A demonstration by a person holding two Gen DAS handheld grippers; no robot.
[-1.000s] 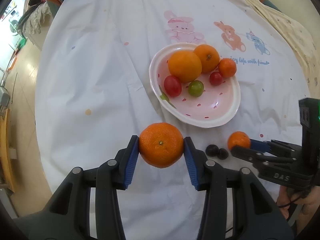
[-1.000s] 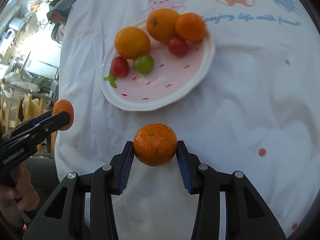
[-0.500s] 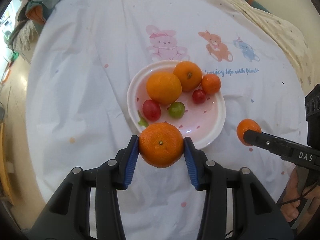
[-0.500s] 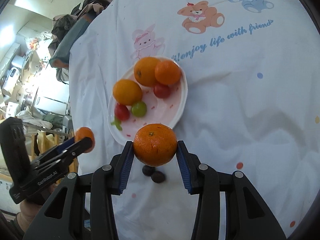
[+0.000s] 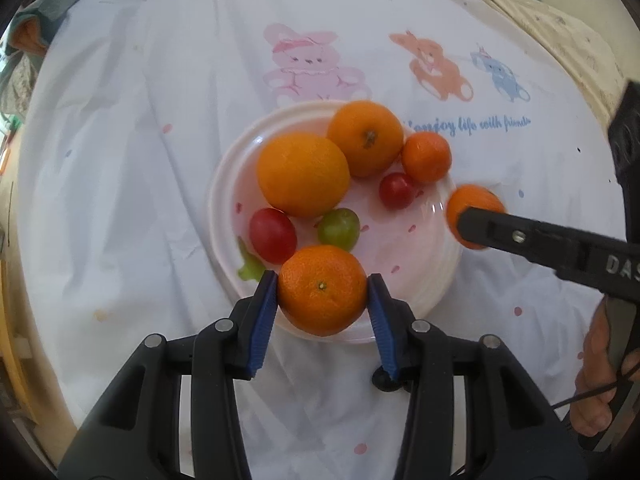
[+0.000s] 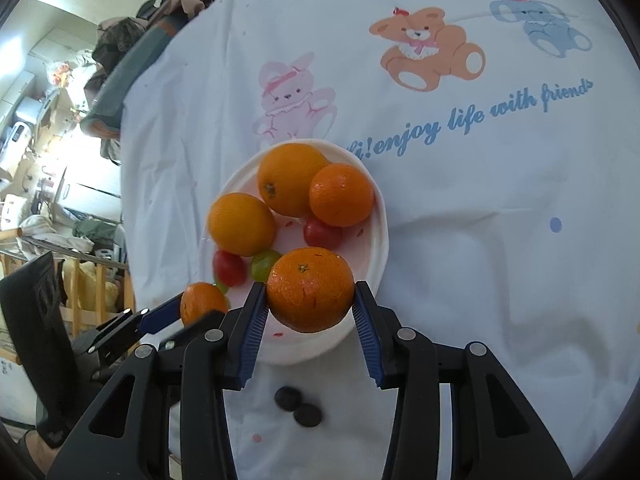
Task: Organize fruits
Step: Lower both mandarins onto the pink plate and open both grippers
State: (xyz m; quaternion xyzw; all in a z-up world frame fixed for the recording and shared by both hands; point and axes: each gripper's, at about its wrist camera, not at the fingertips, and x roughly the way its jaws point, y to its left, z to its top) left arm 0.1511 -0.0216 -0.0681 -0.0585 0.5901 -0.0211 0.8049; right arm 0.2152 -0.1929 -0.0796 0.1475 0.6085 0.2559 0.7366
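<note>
Both mandarins (image 5: 322, 290) (image 6: 310, 289) moved over plate rim (image 5: 448, 280); cloth (image 6: 500, 240) beyond.

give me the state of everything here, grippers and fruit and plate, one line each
left gripper: shut on a mandarin, over the plate's near edge
right gripper: shut on another mandarin, over the plate
plate: upright on the cloth, holding three oranges, two red tomatoes and a green one
two dark fruits: loose on the cloth, off the plate
</note>
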